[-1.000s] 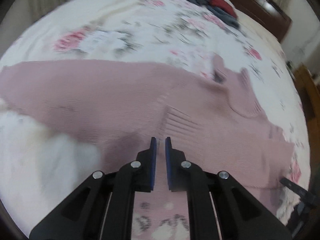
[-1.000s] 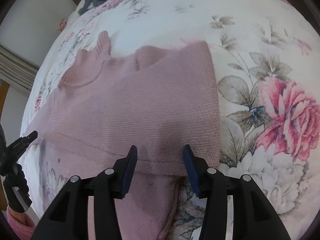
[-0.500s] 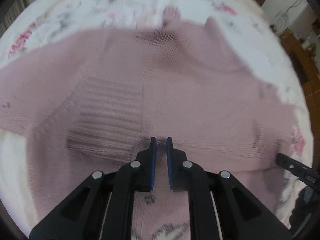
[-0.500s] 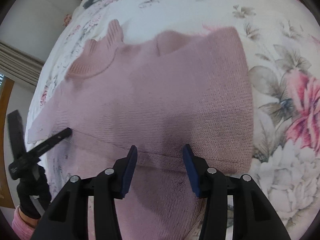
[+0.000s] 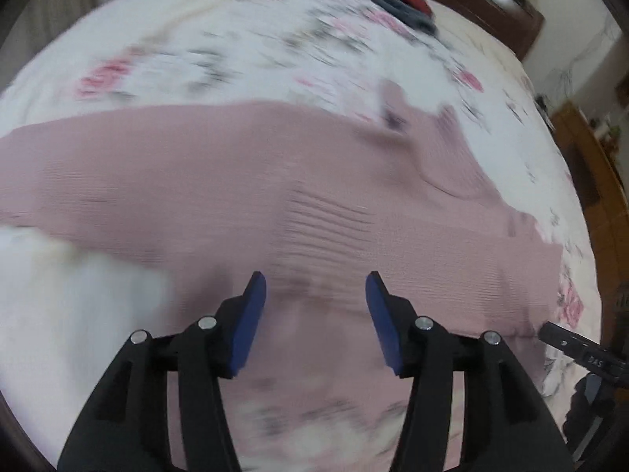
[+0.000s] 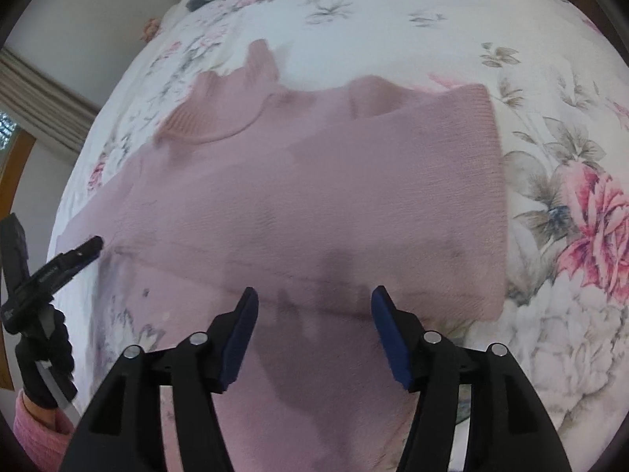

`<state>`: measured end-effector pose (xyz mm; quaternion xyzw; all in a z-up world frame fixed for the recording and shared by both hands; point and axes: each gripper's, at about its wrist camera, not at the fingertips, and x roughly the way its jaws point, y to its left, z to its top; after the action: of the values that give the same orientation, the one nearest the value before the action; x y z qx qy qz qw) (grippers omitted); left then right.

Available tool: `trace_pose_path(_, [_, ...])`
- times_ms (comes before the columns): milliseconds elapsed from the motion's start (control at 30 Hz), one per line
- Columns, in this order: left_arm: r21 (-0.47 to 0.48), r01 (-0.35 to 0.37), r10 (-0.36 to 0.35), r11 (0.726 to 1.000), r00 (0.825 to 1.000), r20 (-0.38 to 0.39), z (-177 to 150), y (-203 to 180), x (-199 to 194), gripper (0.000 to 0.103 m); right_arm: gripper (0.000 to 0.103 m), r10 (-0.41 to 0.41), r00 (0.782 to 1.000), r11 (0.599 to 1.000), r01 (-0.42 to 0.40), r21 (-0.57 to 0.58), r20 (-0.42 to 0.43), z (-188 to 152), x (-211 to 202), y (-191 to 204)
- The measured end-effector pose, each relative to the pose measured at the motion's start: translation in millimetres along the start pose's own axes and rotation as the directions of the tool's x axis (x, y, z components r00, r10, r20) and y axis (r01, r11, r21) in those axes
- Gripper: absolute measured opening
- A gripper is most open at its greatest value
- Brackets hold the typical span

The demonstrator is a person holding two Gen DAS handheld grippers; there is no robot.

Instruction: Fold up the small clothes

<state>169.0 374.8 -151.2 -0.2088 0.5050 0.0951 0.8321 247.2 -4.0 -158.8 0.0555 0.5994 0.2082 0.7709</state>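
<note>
Floral-print bedspread (image 6: 570, 78) under dusty-pink knit sweater (image 6: 314, 196); left gripper (image 5: 315, 287) and right gripper (image 6: 314, 303) both spread, empty, above sweater.

Your pink sweater (image 6: 314, 181) is matt ribbed knit; the flowered bedspread (image 6: 432, 8) under it is smooth cloth. Your claws (image 5: 314, 295) (image 6: 314, 299) are matt black plastic with blue pads (image 6: 387, 322).

One pink sweater (image 6: 314, 181), two tongs

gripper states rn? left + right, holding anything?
Left gripper: open, holding nothing, over the pink sweater.
Right gripper: open, holding nothing, over the same sweater.
</note>
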Motion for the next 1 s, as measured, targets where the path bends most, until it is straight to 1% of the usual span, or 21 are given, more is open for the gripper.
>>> trace_pose_path(67, [-0.050, -0.028, 0.028, 0.998, 1.000, 0.005, -0.3, 34.8, -11.7, 0.056, 0.060, 0.014, 1.000, 1.000, -0.014, -0.014, -0.007, -3.3, 1.5, 11.2])
trace_pose_path(133, [-0.112, -0.037, 0.038, 0.993, 0.999, 0.005, -0.9, 69.7, -21.1, 0.056, 0.060, 0.031, 0.999, 0.999, -0.031, -0.034, -0.008, -4.8, 3.8, 23.7])
trace_pose_path(200, [-0.199, -0.051, 0.055, 0.979, 0.998, 0.014, -2.2, 115.2, -31.5, 0.056, 0.061, 0.046, 0.999, 0.998, -0.046, -0.049, -0.011, -6.0, 6.3, 35.2])
trace_pose_path(267, [-0.278, -0.020, 0.030, 0.960, 0.999, 0.035, 3.9, 147.8, -34.2, 0.056, 0.061, 0.049, 0.999, 0.996, -0.050, -0.073, -0.016, -7.3, 10.0, 47.8])
trace_pose_path(300, [-0.337, 0.000, 0.017, 0.942, 0.999, 0.047, 4.8, 168.1, -35.9, 0.055, 0.061, 0.045, 0.999, 0.996, -0.046, -0.083, -0.017, -7.0, 12.2, 52.6])
trace_pose_path(333, [-0.374, 0.007, 0.014, 0.927, 0.999, 0.053, 6.1, 181.9, -36.5, 0.054, 0.061, 0.039, 0.999, 0.995, -0.041, -0.094, -0.021, -7.6, 14.7, 57.1])
trace_pose_path(367, [-0.425, 0.019, 0.009, 0.905, 0.998, 0.064, 6.2, 201.3, -36.5, 0.054, 0.061, 0.036, 0.999, 0.994, -0.039, -0.100, -0.026, -8.3, 16.8, 60.7])
trace_pose_path(433, [-0.486, 0.042, 0.002, 0.873, 0.996, 0.089, 8.3, 231.2, -34.6, 0.053, 0.061, 0.036, 0.999, 0.994, -0.040, -0.103, -0.036, -9.4, 21.4, 64.1])
trace_pose_path(467, [-0.504, 0.049, 0.000, 0.862, 0.995, 0.097, 9.8, 240.4, -33.7, 0.052, 0.061, 0.035, 0.999, 0.994, -0.039, -0.105, -0.041, -9.8, 23.6, 65.3])
trace_pose_path(533, [-0.554, 0.082, -0.012, 0.828, 0.992, 0.128, 12.4, 261.6, -29.9, 0.051, 0.061, 0.028, 0.998, 0.993, -0.033, -0.110, -0.048, -10.2, 27.0, 67.1])
trace_pose_path(600, [-0.583, 0.106, -0.019, 0.806, 0.988, 0.153, 14.9, 274.6, -29.1, 0.050, 0.061, 0.023, 0.998, 0.993, -0.029, -0.115, -0.053, -10.9, 30.5, 68.7])
trace_pose_path(633, [-0.604, 0.124, -0.025, 0.787, 0.985, 0.171, 16.5, 282.0, -27.8, 0.050, 0.061, 0.020, 0.998, 0.993, -0.027, -0.118, -0.056, -10.8, 32.6, 69.3])
trace_pose_path(700, [-0.620, 0.139, -0.025, 0.772, 0.982, 0.188, 19.4, 290.1, -27.1, 0.050, 0.061, 0.011, 0.998, 0.992, -0.019, -0.126, -0.060, -10.4, 36.1, 71.1])
trace_pose_path(767, [-0.626, 0.140, -0.020, 0.767, 0.981, 0.195, 24.1, 295.7, -24.7, 0.050, 0.061, -0.003, 0.998, 0.991, -0.006, -0.134, -0.063, -10.5, 40.3, 72.8])
trace_pose_path(900, [-0.638, 0.150, -0.020, 0.755, 0.978, 0.206, 34.7, 308.4, -20.9, 0.050, 0.061, -0.004, 0.997, 0.991, -0.006, -0.130, -0.075, -13.1, 48.0, 70.8])
trace_pose_path(933, [-0.651, 0.162, -0.025, 0.741, 0.977, 0.213, 36.9, 312.5, -19.6, 0.050, 0.061, -0.010, 0.997, 0.991, 0.000, -0.130, -0.078, -14.0, 51.0, 70.7])
trace_pose_path(1000, [-0.668, 0.177, -0.029, 0.723, 0.974, 0.226, 38.0, 319.8, -19.6, 0.050, 0.061, -0.017, 0.997, 0.991, 0.006, -0.134, -0.081, -15.4, 54.0, 70.1])
